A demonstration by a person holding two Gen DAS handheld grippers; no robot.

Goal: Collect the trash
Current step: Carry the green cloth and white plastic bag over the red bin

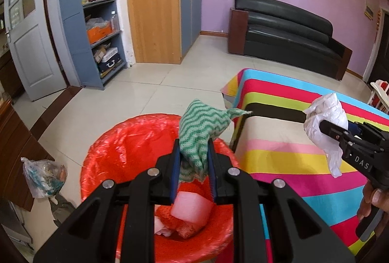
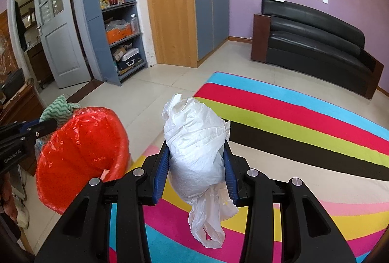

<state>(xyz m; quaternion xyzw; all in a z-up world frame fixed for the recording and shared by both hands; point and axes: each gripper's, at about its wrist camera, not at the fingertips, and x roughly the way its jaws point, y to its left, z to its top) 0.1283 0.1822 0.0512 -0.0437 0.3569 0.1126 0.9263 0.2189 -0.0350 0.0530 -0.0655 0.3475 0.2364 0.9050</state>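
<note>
Left gripper [image 1: 193, 161] pinches green zigzag cloth [image 1: 199, 131] above red-lined bin [image 1: 116, 141]. Right gripper [image 2: 196, 170] clamps white crumpled plastic bag [image 2: 197, 148] over striped tablecloth [image 2: 304, 141]. Bin holds pinkish scraps, possibly foam [image 1: 192, 209].

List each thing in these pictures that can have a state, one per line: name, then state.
Left gripper: shut on the green cloth, over the bin.
Right gripper: shut on the white bag, above the striped cloth.
Bin: open, red liner, trash inside.
Door: open.
Wardrobe: doors shut.
</note>
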